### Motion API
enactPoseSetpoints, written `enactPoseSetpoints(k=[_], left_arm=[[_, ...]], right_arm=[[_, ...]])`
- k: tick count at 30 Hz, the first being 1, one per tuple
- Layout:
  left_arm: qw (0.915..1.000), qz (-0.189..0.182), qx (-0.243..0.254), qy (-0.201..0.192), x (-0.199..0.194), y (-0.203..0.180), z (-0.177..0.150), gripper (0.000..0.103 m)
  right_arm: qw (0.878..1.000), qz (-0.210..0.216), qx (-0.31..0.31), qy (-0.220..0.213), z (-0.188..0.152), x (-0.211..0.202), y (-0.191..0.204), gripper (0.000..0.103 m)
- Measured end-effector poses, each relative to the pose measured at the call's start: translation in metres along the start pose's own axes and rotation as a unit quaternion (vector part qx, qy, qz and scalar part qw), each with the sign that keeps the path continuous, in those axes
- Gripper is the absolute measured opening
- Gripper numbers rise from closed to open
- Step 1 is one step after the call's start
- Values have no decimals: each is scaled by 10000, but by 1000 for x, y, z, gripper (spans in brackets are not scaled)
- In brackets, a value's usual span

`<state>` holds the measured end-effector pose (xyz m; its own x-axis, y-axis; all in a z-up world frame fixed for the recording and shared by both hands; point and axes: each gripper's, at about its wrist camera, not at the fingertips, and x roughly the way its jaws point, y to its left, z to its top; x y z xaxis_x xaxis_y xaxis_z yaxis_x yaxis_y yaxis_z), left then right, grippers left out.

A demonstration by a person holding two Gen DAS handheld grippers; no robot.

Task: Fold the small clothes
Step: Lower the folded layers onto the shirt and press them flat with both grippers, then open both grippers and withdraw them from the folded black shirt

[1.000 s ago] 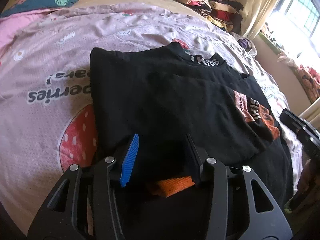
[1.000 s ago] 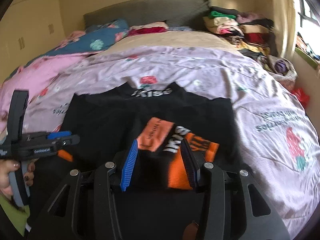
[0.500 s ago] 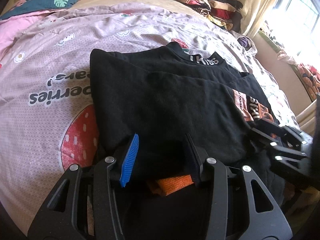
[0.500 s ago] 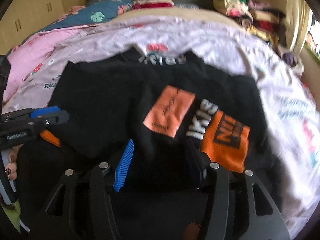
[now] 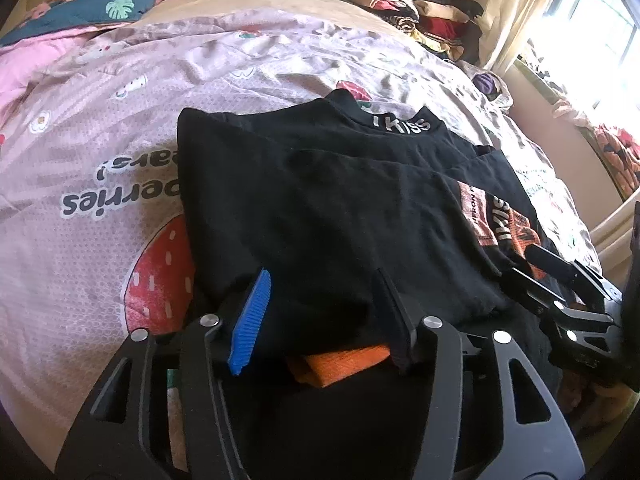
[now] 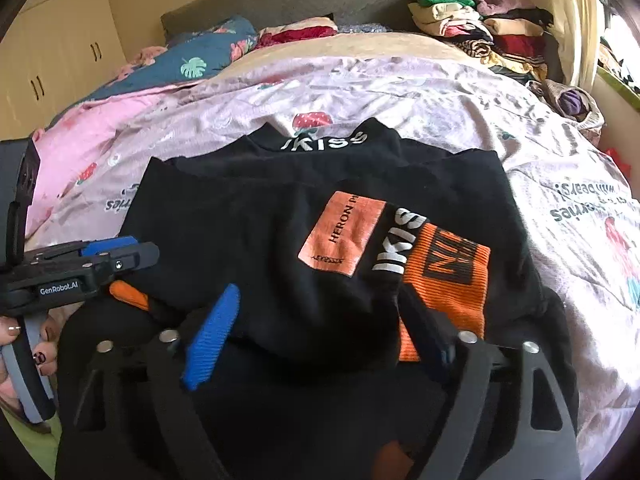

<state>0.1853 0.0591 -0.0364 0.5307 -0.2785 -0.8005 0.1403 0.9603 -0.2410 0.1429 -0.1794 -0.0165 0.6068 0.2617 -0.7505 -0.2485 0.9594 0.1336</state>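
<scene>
A black top [image 5: 320, 200] with orange patches and white lettering lies folded on the bed; in the right wrist view [image 6: 248, 232] its orange panel [image 6: 444, 280] faces up. My left gripper [image 5: 322, 312] is at its near left edge. Its jaws are opening, with a black fold still between them and an orange cuff [image 5: 344, 364] just below. My right gripper [image 6: 316, 328] is at the near right edge. Its jaws are opening wide, and the fabric lies loose between them. Each gripper shows in the other's view: the left gripper [image 6: 116, 258], held by a hand [image 6: 24, 344], and the right gripper [image 5: 560, 280].
The bed cover [image 5: 100, 160] is pink with strawberry prints and is wrinkled. A pile of folded clothes [image 6: 480, 28] sits at the far right corner, with pillows [image 6: 200, 60] along the headboard. A window [image 5: 600, 40] is on the right and cupboards [image 6: 52, 60] on the left.
The right gripper's jaws have spread well apart and let the fabric go. The left gripper's jaws have widened a little. The right gripper has come further into the left view.
</scene>
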Motion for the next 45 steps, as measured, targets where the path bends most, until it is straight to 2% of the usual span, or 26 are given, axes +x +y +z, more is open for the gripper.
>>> enactPoseSetpoints(k=[5, 8, 11, 15, 17, 23, 33, 45], left_arm=[[10000, -14, -54, -15, -3, 1, 2, 50], [9998, -126, -136, -46, -6, 1, 3, 62], [9998, 38, -58, -164, -13, -3, 4, 72], [9996, 9, -104, -271, -21, -2, 8, 83], [9994, 50, -125, -329, -25, -2, 9, 93], [9987, 16, -346, -374, -31, 4, 12, 93], [9978, 89, -218, -623, -52, -5, 16, 93], [9959, -23, -96, -902, -79, -19, 17, 93]], right_arm=[[9998, -16, 128, -133, 0, -10, -6, 93], [9996, -83, 99, -235, 1, -17, -6, 96], [9994, -116, 112, -321, 2, -23, -6, 97], [9988, -125, 171, -450, 3, -33, -9, 97], [9985, -129, 190, -498, 4, -38, -10, 98], [9977, -145, 226, -616, 4, -49, -10, 98], [9963, -154, 228, -808, 5, -69, -7, 98], [9940, -177, 327, -1025, 4, -97, -8, 98]])
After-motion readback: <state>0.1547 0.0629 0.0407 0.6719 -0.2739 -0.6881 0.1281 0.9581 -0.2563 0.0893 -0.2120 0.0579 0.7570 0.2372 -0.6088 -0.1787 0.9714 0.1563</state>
